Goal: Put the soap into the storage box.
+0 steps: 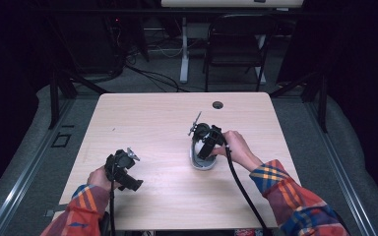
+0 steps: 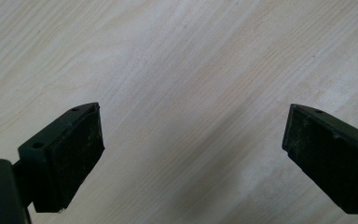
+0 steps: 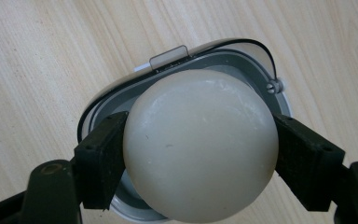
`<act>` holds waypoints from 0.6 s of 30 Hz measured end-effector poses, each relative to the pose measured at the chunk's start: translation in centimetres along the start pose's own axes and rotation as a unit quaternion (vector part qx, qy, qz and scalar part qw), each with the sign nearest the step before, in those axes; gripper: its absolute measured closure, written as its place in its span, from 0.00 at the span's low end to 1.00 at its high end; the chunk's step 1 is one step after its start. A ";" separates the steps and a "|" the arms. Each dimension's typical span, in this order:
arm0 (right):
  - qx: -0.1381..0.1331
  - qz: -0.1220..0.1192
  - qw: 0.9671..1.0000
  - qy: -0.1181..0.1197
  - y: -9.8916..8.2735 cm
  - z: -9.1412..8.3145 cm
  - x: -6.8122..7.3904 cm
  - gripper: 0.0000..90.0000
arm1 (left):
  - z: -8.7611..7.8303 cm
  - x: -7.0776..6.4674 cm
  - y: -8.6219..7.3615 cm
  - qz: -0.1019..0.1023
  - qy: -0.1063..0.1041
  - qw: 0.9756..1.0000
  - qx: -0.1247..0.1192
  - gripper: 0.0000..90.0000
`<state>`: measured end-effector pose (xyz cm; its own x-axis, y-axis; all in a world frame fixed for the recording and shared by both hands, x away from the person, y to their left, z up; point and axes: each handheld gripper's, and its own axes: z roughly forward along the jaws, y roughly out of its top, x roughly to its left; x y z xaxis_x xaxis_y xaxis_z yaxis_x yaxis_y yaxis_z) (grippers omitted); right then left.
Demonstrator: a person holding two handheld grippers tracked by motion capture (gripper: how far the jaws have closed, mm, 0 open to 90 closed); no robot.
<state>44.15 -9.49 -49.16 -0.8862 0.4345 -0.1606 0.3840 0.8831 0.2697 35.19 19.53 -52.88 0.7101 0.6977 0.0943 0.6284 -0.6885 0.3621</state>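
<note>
Right up close in the right gripper view, our right gripper point(image 3: 200, 154) pinches a cream ball point(image 3: 200, 144) over a grey-white round container point(image 3: 242, 60) on the table point(image 1: 152, 123). High view shows our right hand point(image 1: 236, 147) angled down there; left gripper point(image 2: 193, 154) hangs spread over bare wood.

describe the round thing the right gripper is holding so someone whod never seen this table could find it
Start at the light wooden table and go right of its middle, where the right gripper reaches down. Its two black jaws press on either side of a smooth cream-white ball held over a grey and white oval case with a small clear latch. It is the scene's one glossy sphere.
</note>
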 end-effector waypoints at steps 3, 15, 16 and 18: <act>0.005 0.000 1.000 0.000 0.0 0.2 0.0 0.26 | 0.0 0.0 0.0 0.000 0.000 1.000 0.000 0.06; 0.015 -0.002 1.000 -0.004 0.0 1.1 0.1 0.26 | 0.0 0.0 0.0 0.001 0.001 1.000 0.001 0.06; 0.015 -0.003 1.000 -0.005 0.0 1.1 0.1 0.26 | 0.0 0.0 0.0 0.001 0.001 1.000 0.001 0.06; 0.017 -0.002 1.000 -0.006 0.0 1.2 0.1 0.26 | 0.0 0.0 0.0 0.002 0.001 1.000 0.002 0.06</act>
<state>44.39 -9.28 -50.34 -0.8848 0.4324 -0.1734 0.3886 0.8903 0.2374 35.21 19.52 -52.87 0.7123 0.6950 0.0980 0.6264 -0.6924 0.3580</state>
